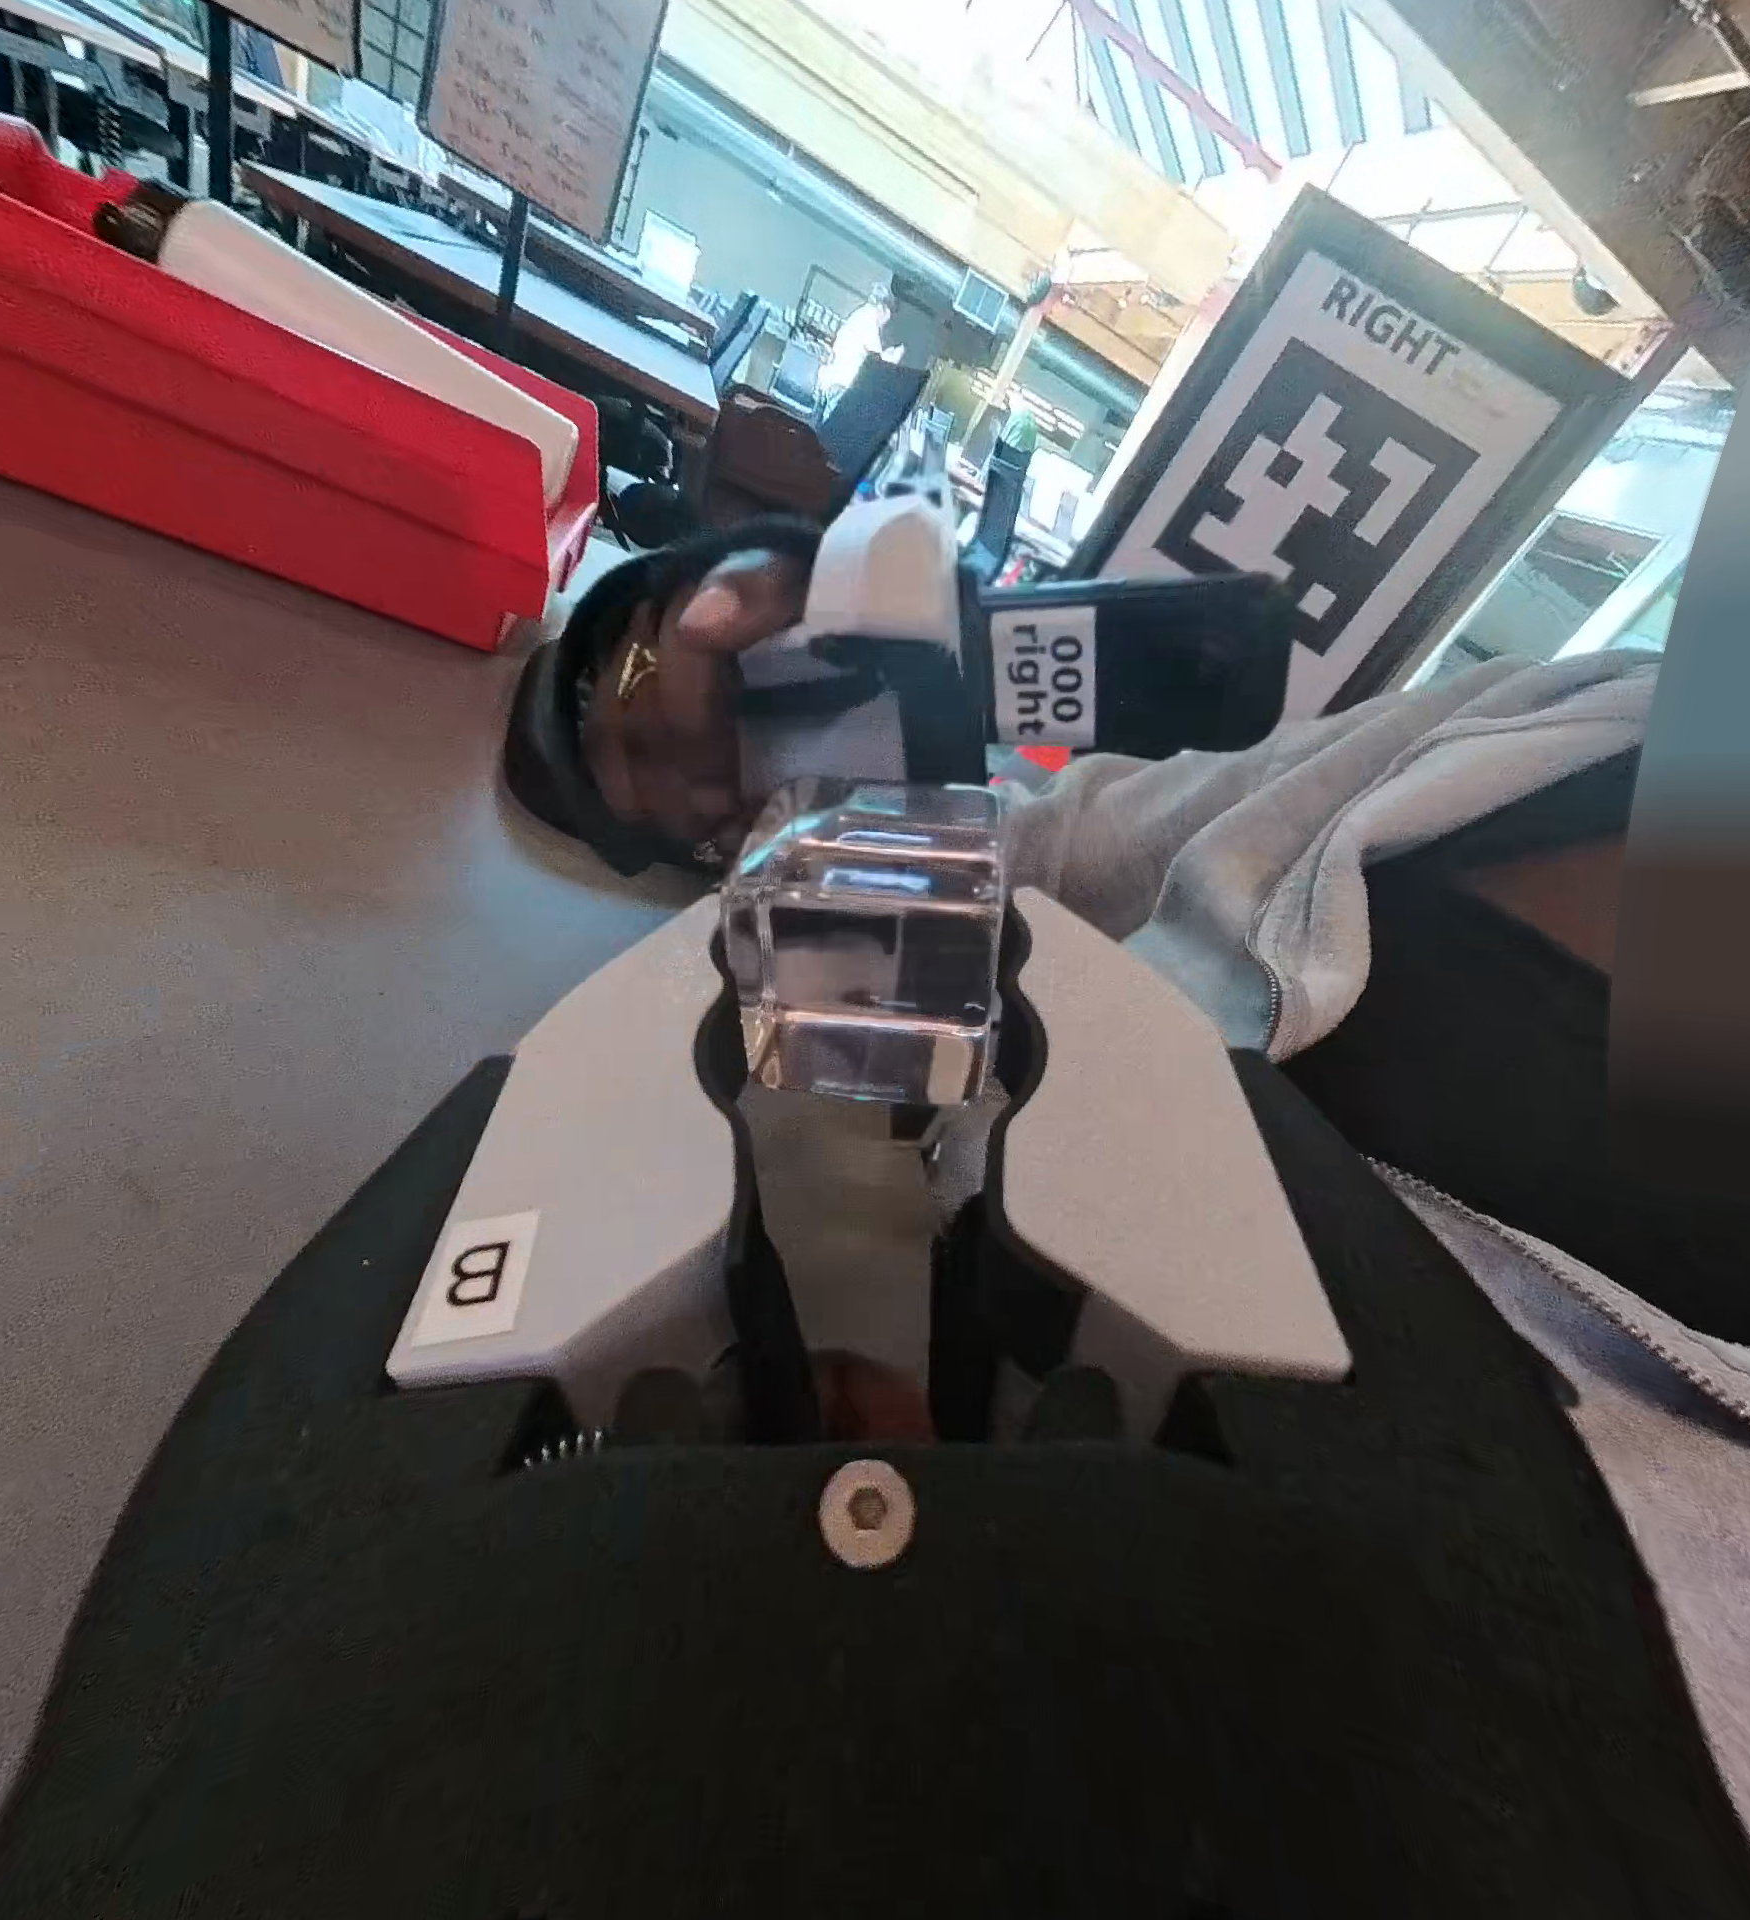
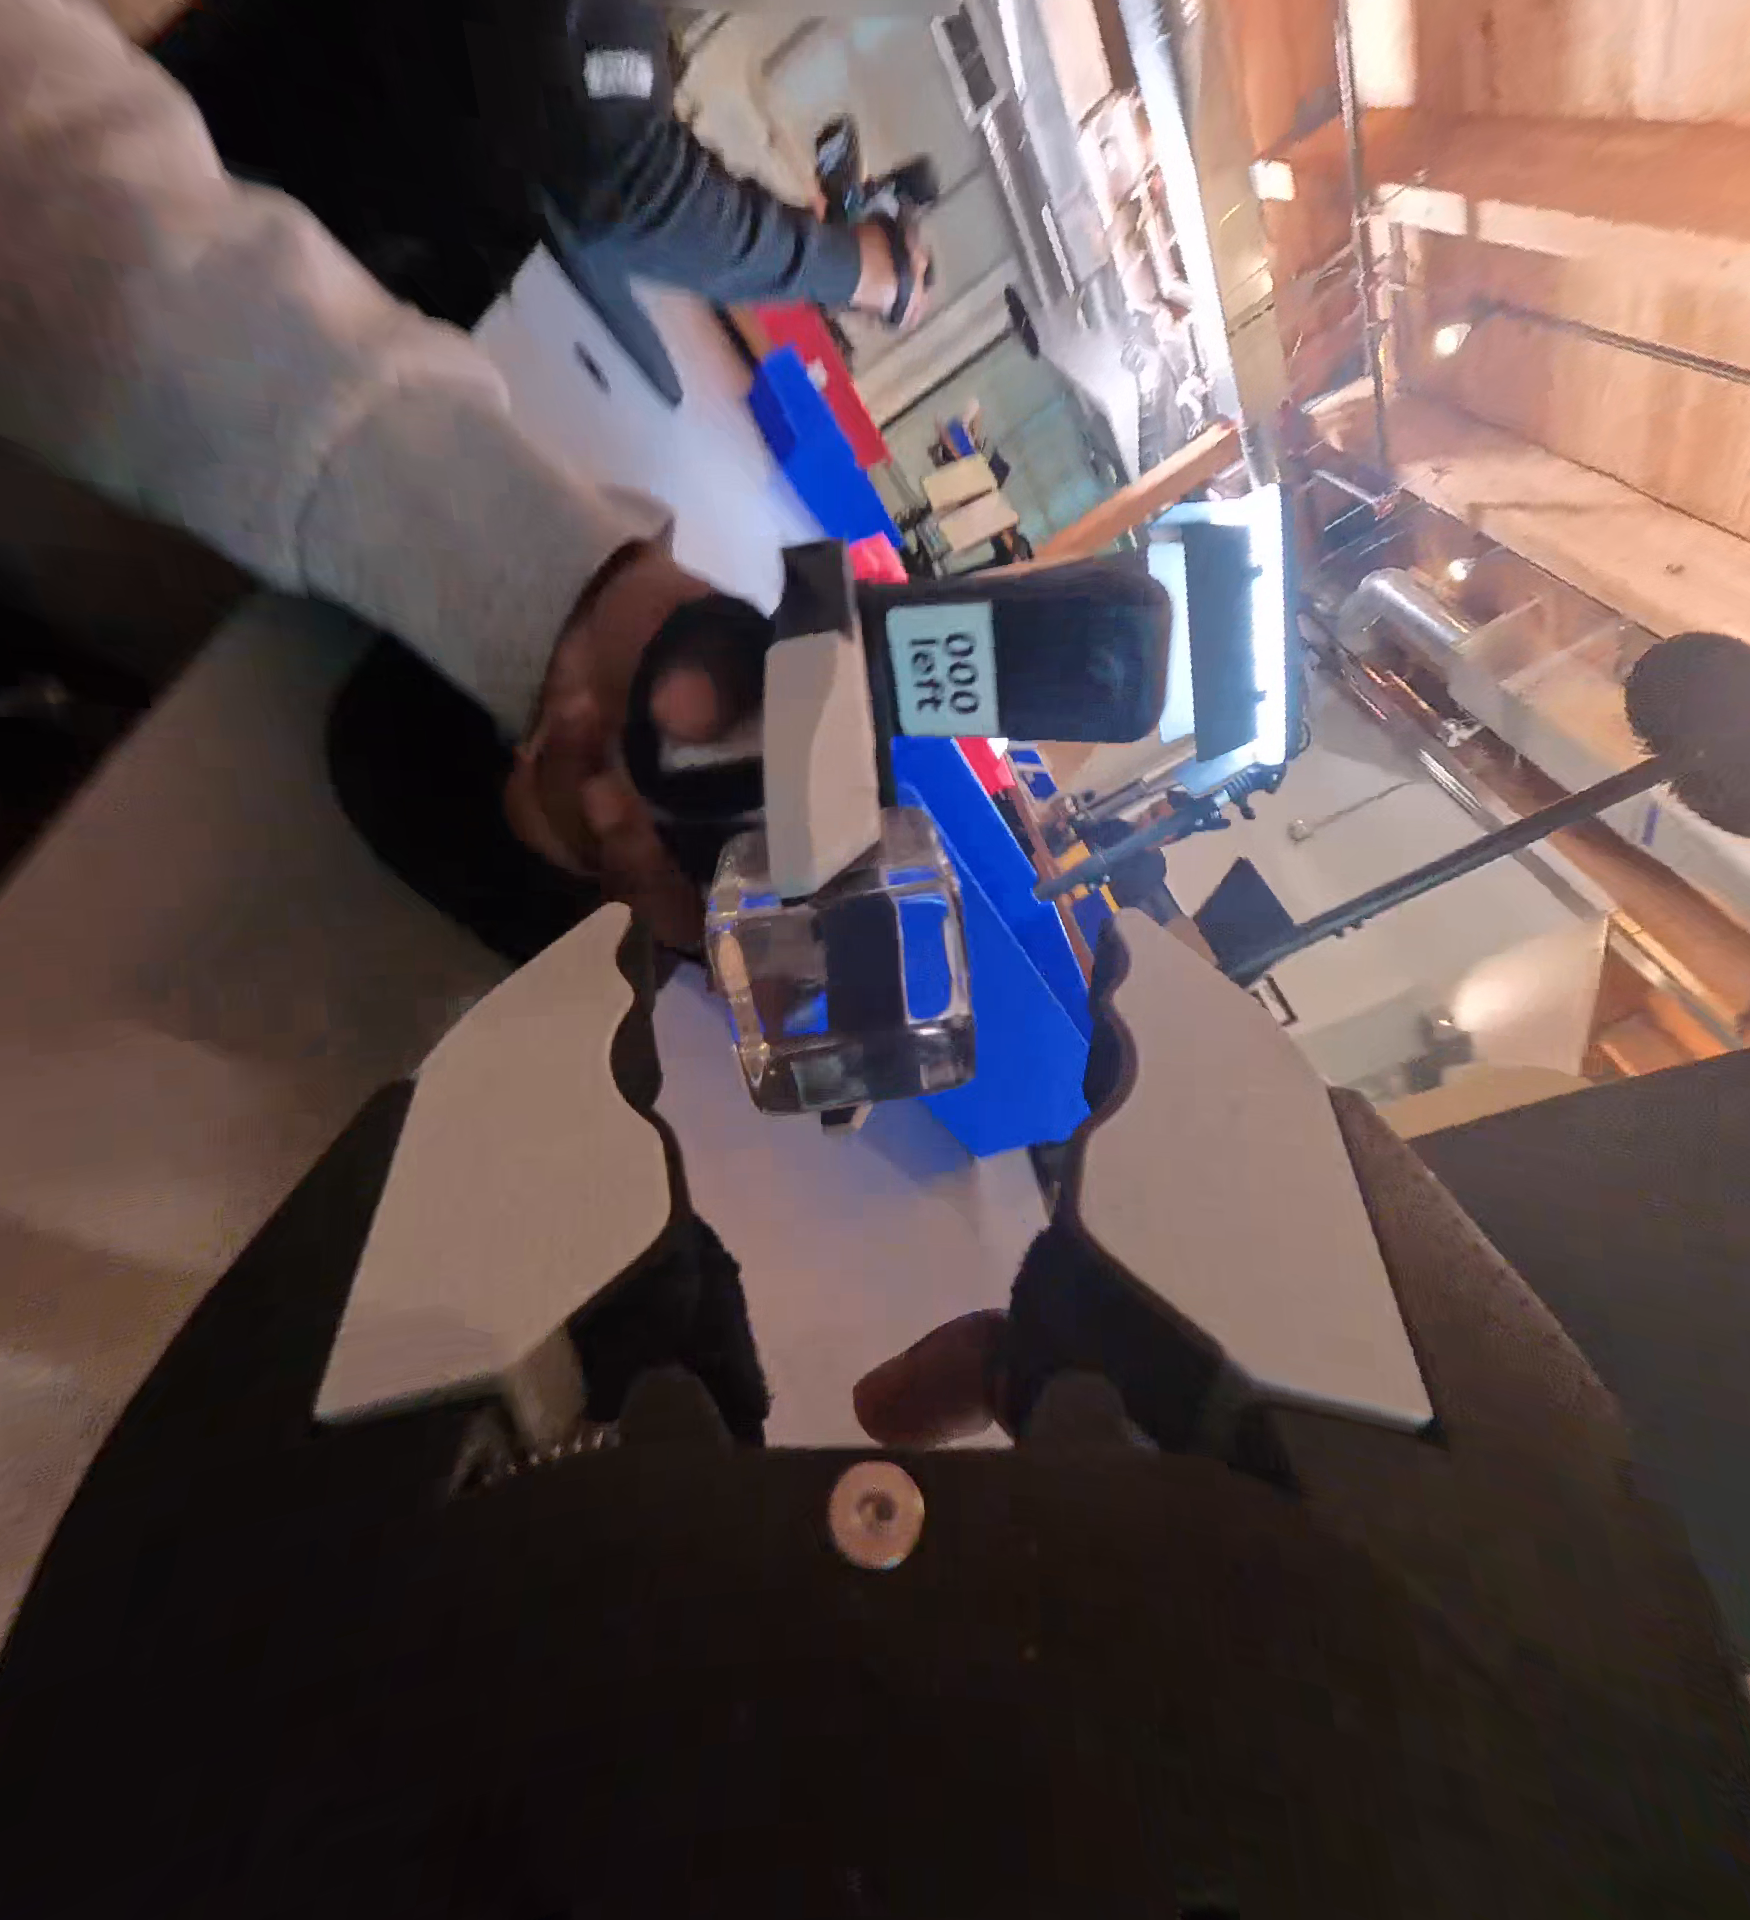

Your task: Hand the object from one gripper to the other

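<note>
The clear cube, pinched in the closed left tool, sits dead ahead between the right tool's wide-open, empty fingers.

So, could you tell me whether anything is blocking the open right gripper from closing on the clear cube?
Nothing visible does. The clear cube sits in the open gap ahead of the right gripper, clamped only by the left gripper, whose finger covers one face.
</note>
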